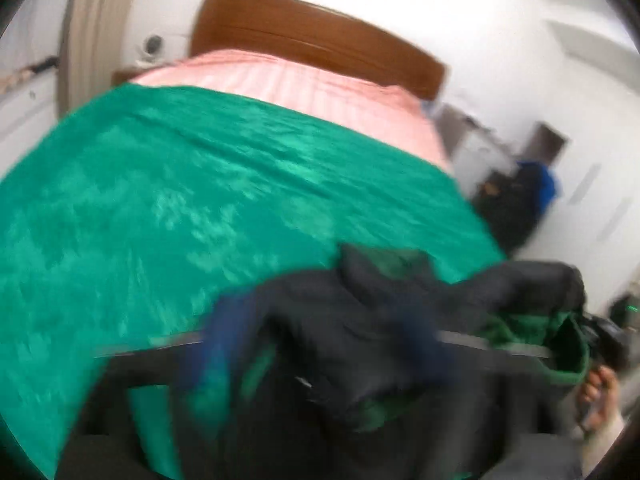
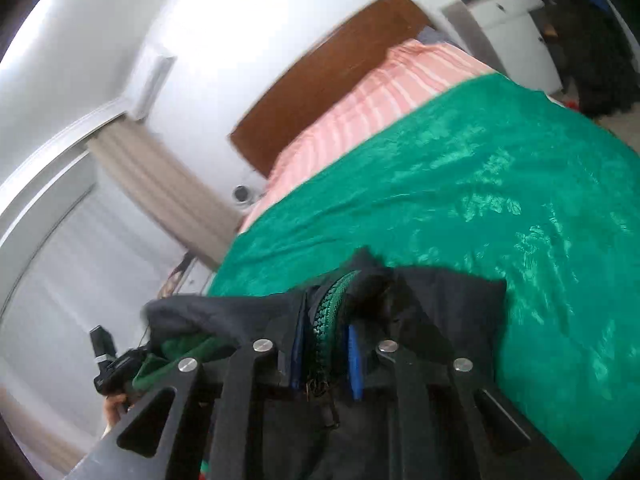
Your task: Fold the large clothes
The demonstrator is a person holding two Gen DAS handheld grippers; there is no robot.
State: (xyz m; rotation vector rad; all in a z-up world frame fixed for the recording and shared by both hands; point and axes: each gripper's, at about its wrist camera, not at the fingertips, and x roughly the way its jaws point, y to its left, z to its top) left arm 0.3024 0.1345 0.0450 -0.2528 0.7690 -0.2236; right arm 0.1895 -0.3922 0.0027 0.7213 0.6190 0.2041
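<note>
A dark jacket (image 1: 360, 320) with green lining and a green zipper hangs between my two grippers above the near edge of the bed. My right gripper (image 2: 326, 344) is shut on the jacket's zipper edge (image 2: 332, 312), with blue pads (image 2: 354, 364) pressed on the fabric. In the blurred left wrist view the jacket drapes over my left gripper (image 1: 320, 344) and hides its fingertips; the cloth seems pinched there. The other gripper shows at the right edge (image 1: 604, 340) and in the right wrist view at lower left (image 2: 116, 368).
A green patterned bedspread (image 1: 180, 208) covers the bed, with a pink striped cover (image 1: 300, 80) and a brown headboard (image 1: 320, 36) behind. A beige curtain (image 2: 160, 184) hangs at the left. Dark clothes (image 1: 516, 204) are piled by the white furniture at the right.
</note>
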